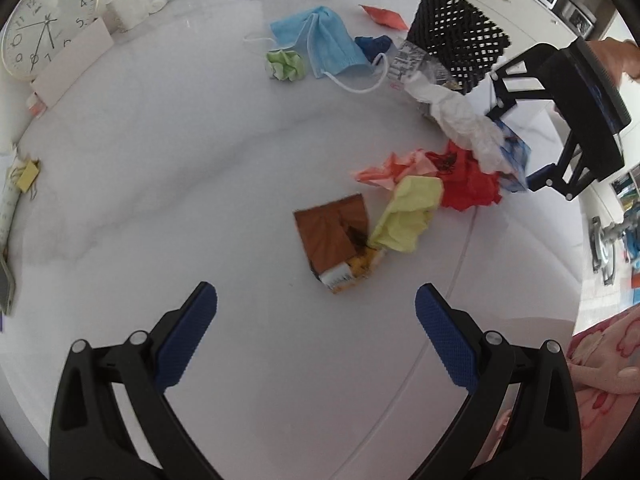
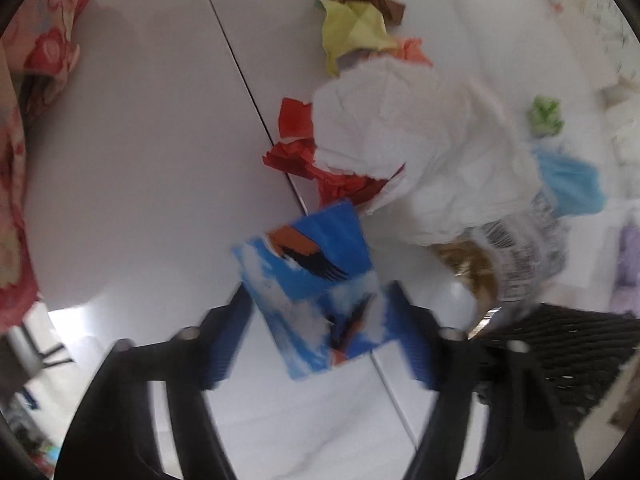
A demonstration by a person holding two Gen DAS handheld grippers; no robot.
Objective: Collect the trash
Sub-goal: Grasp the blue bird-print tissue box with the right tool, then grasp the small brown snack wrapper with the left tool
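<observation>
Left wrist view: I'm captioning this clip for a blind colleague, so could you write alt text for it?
The open left gripper hovers over a white table, above a brown torn packet beside crumpled yellow paper and red paper. Farther back lie a blue face mask and a black mesh basket; the right gripper reaches in at a blue packet.

My left claw (image 1: 316, 320) hangs over the worktop (image 1: 160, 184), a wrapper (image 1: 336, 240) just ahead. Right of it lies a paper heap (image 1: 440, 176). The basket (image 1: 456, 36) stands behind, a clock (image 1: 44, 24) far left.
</observation>
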